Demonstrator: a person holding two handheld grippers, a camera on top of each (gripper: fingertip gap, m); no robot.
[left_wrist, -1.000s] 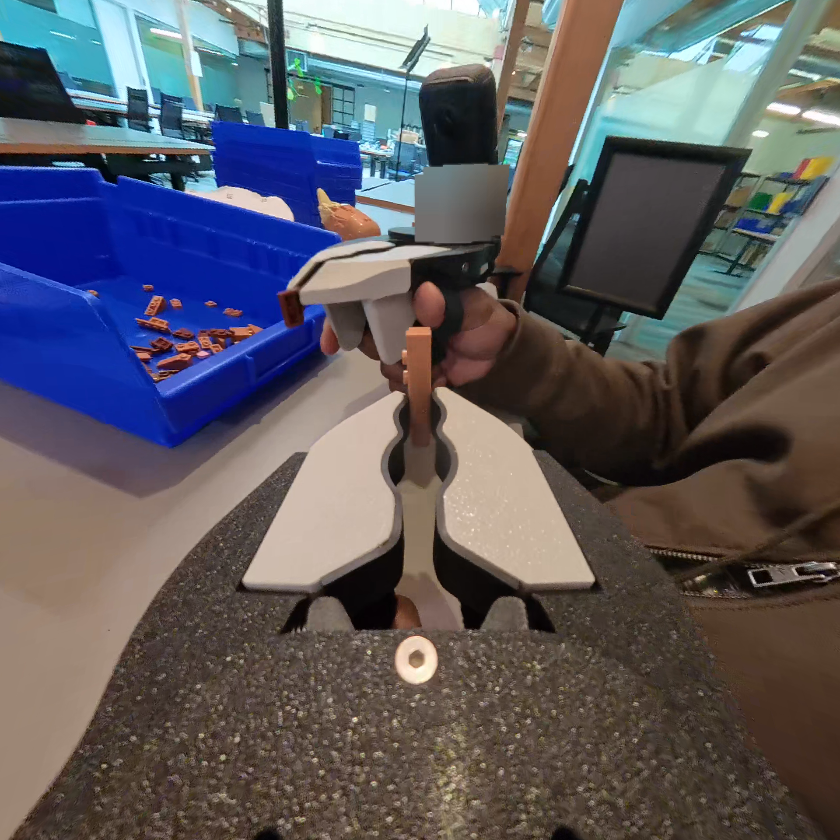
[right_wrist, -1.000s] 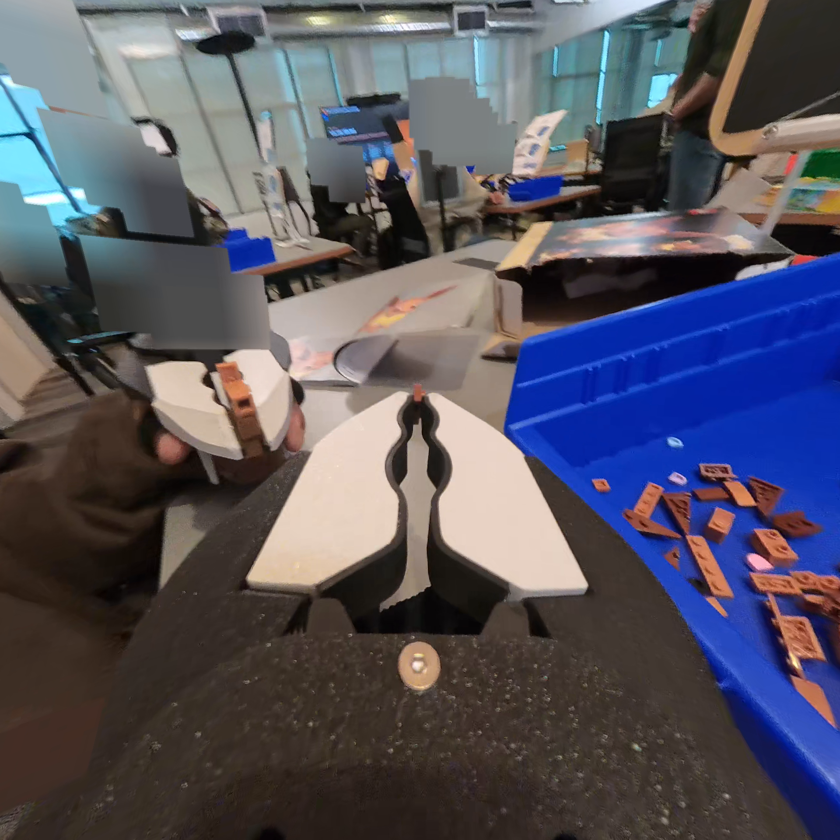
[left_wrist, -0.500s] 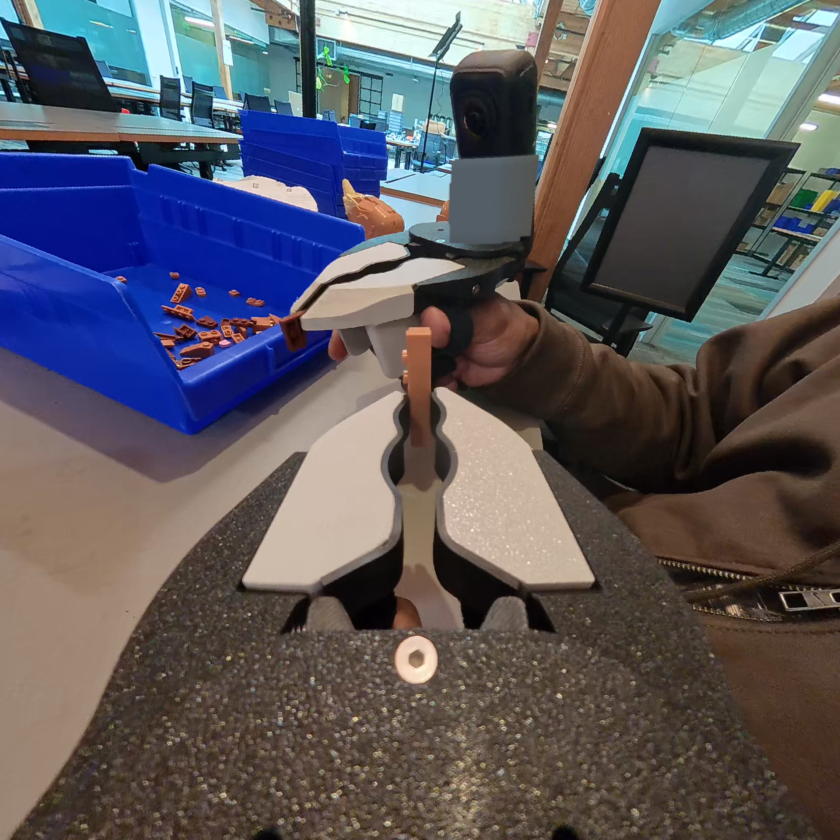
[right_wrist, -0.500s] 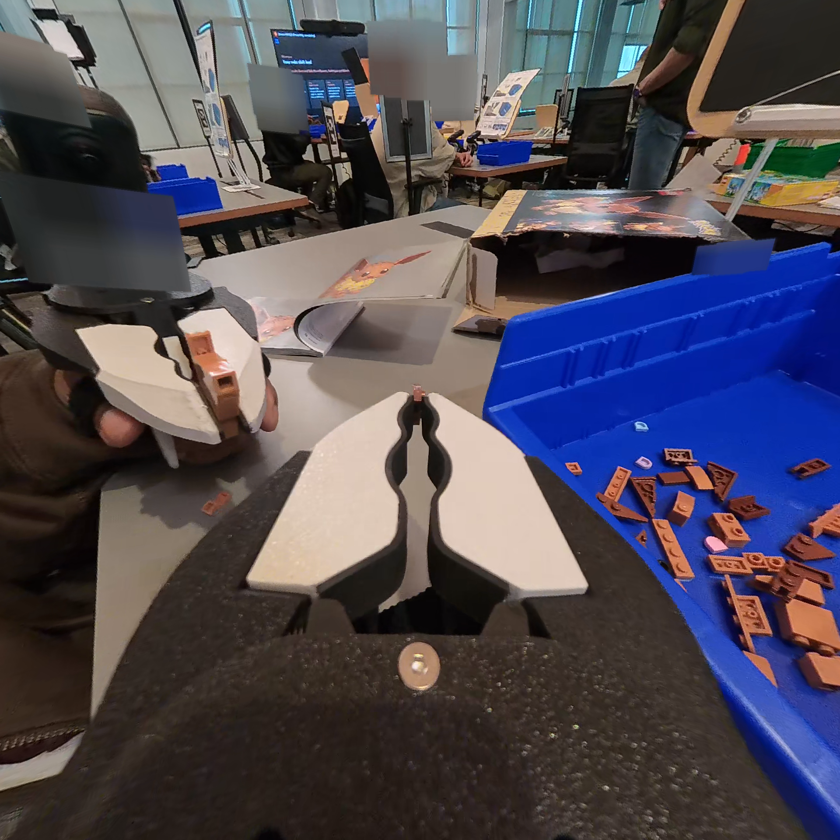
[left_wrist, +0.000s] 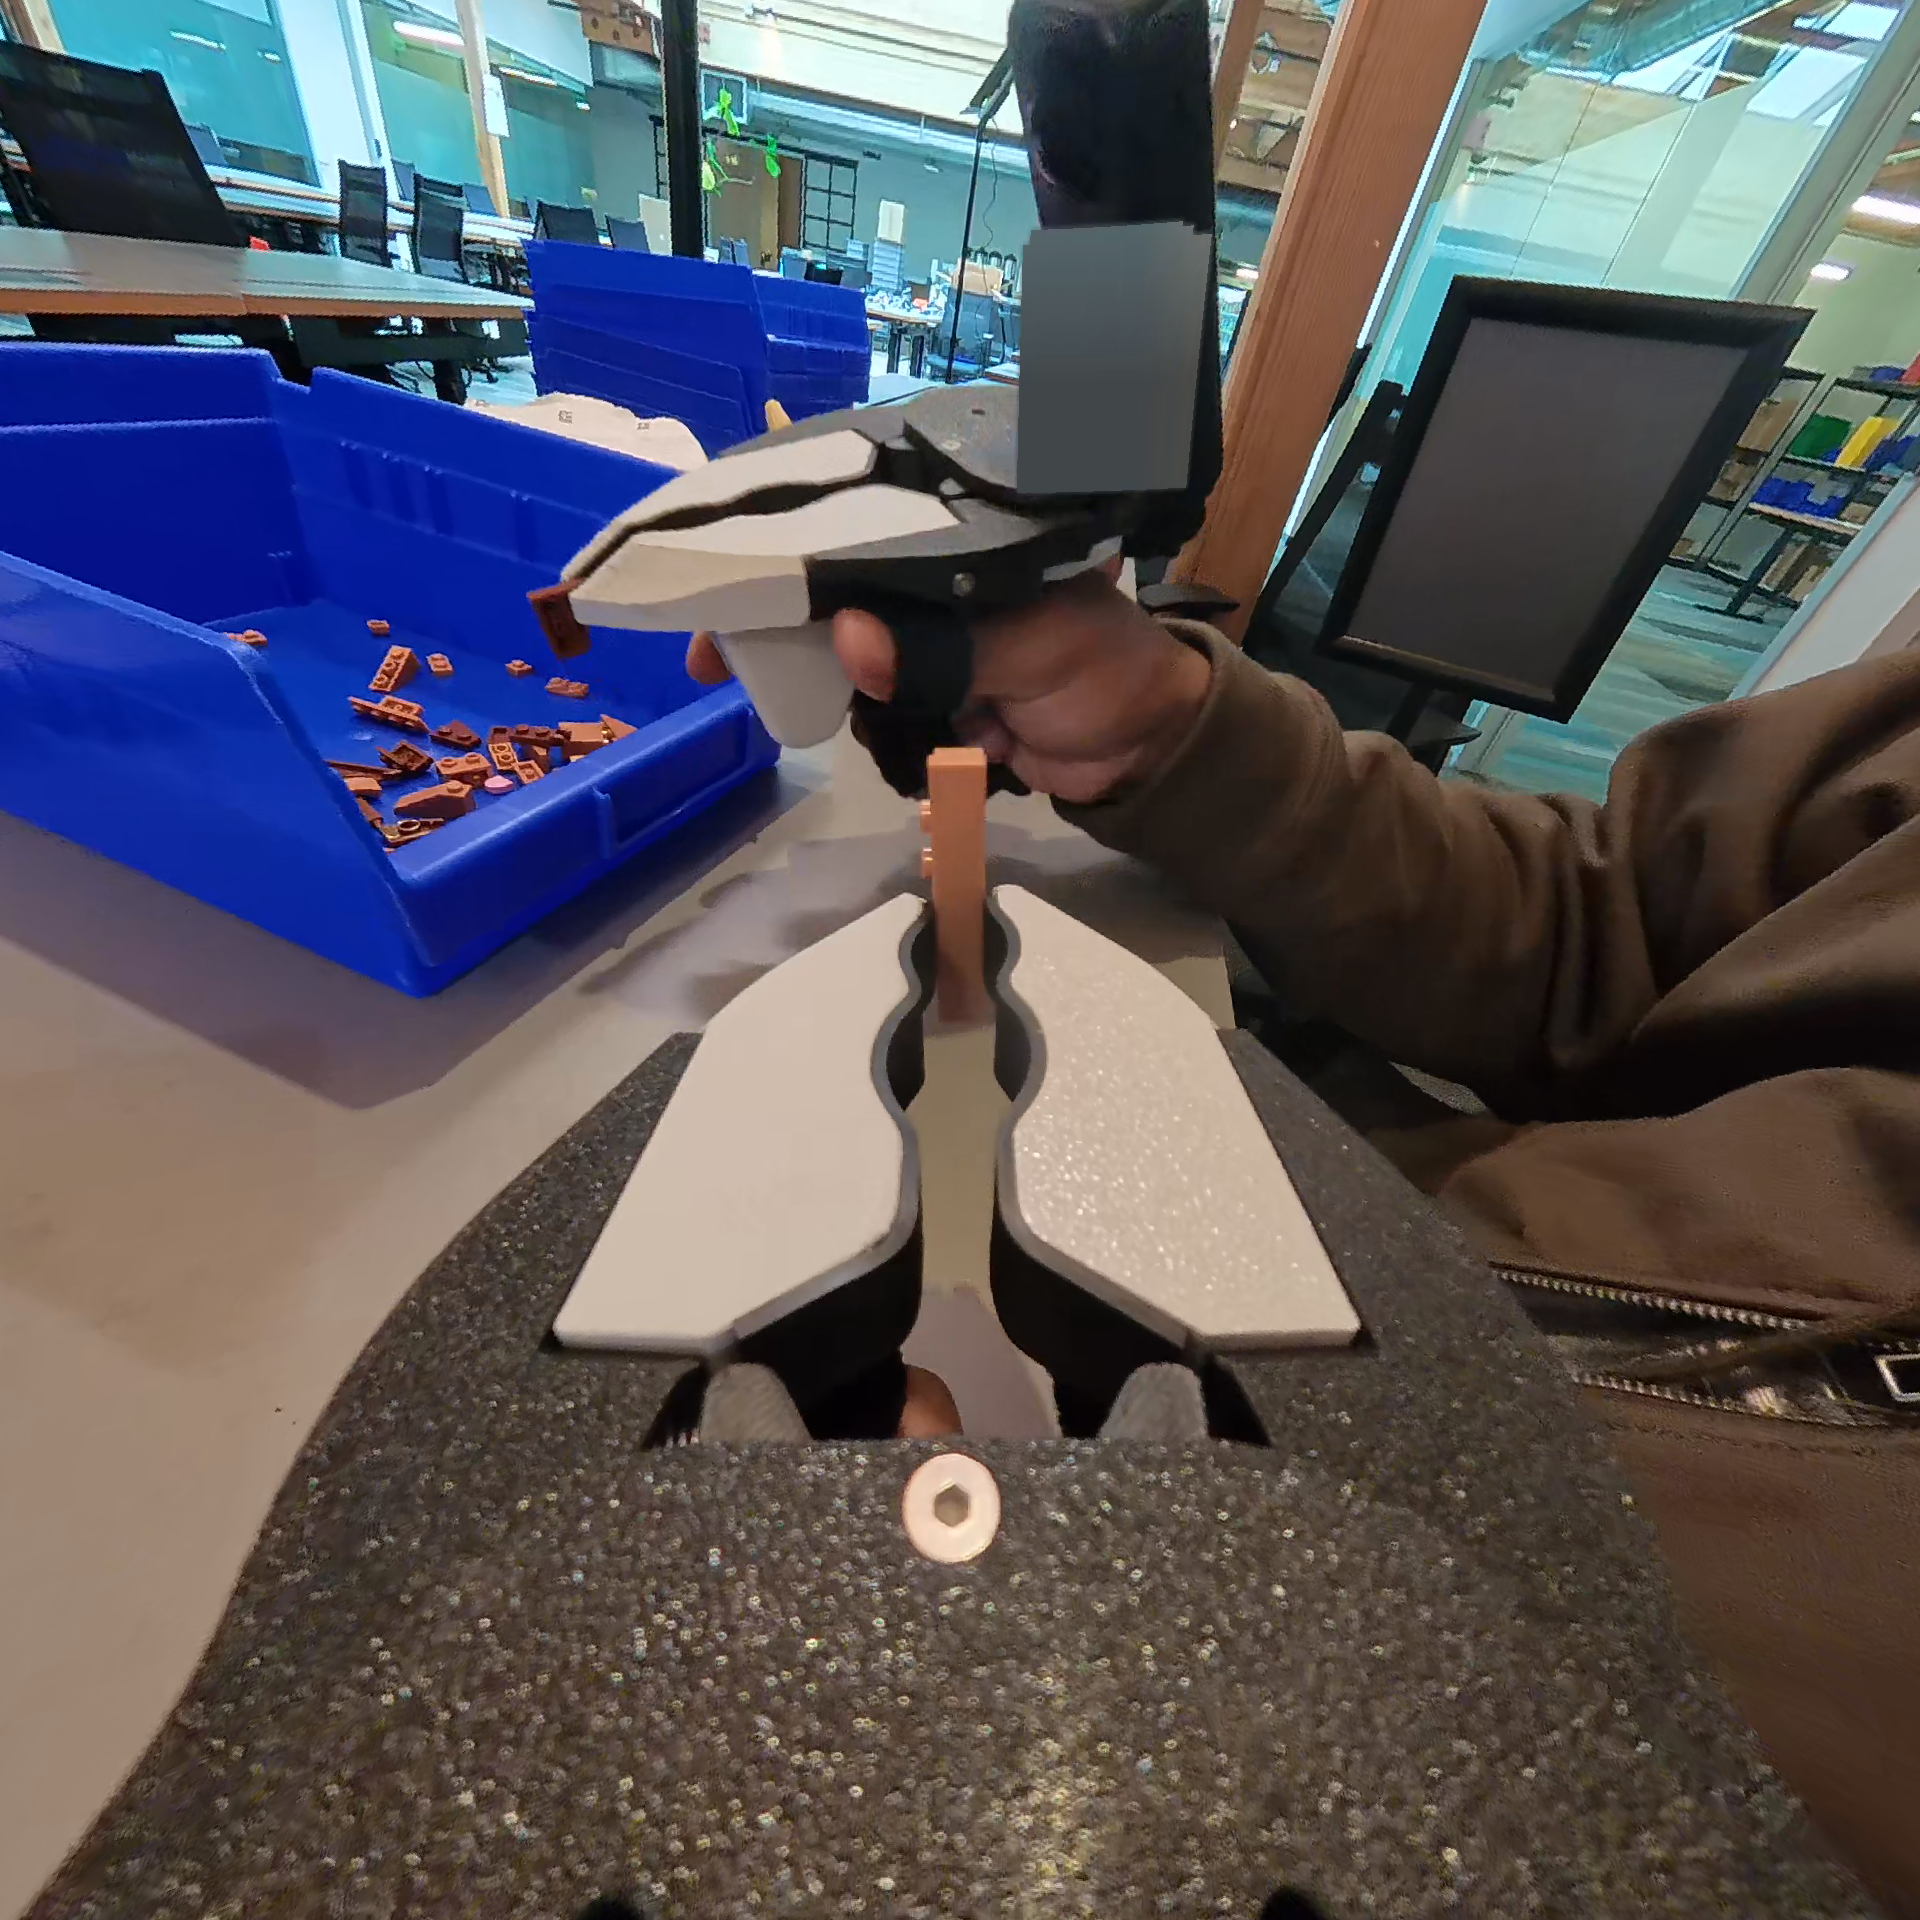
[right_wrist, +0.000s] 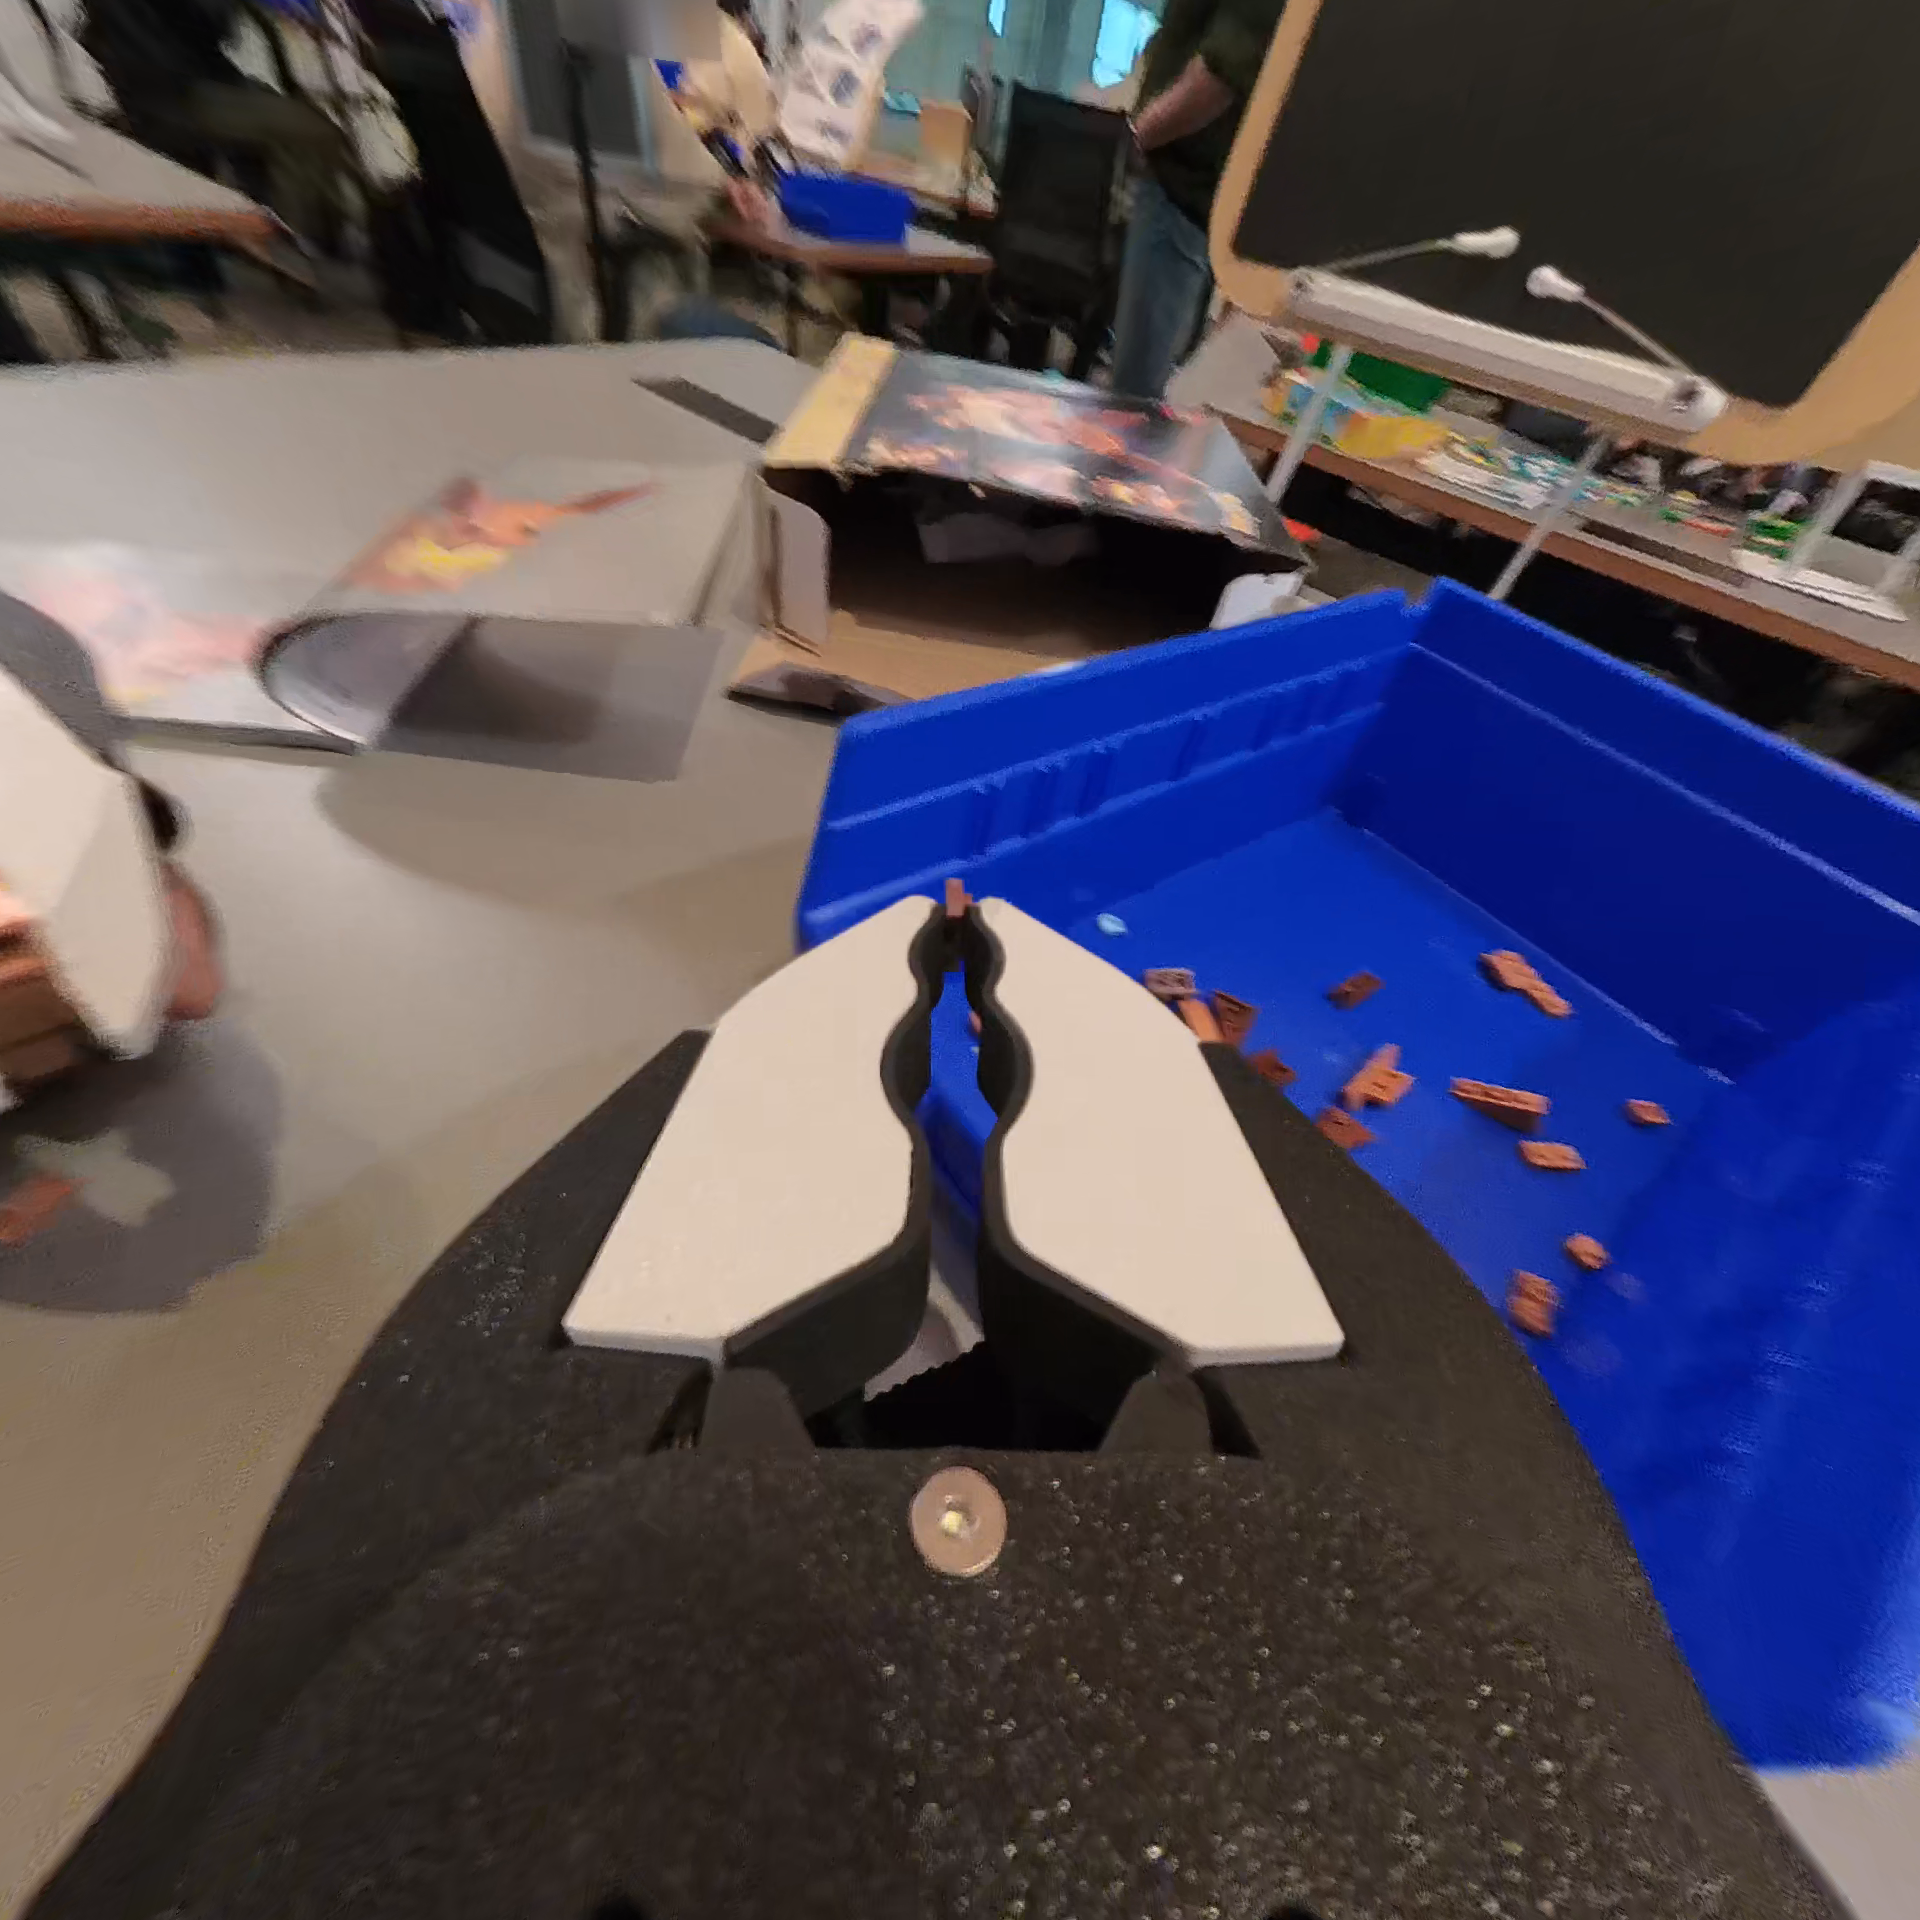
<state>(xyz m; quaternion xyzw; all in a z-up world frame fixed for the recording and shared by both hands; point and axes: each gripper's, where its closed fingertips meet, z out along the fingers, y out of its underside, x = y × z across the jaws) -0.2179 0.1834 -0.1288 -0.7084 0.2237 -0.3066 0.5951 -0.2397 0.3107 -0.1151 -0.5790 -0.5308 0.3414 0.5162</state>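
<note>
Above blue bin (right_wrist: 1382, 665) near wall: right gripper (right_wrist: 956, 920) clenched on small brown piece (right_wrist: 954, 896); beside bin, left gripper (left_wrist: 961, 914) grasping tan brick (left_wrist: 957, 831) upright.

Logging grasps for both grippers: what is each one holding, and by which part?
Left gripper: tan brick strip, clamped near its lower end. Right gripper: small dark-brown piece, pinched at the fingertips.

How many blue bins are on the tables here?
3, maybe more hidden: one near bin holding brown bricks, one behind it, one on a far table.
</note>
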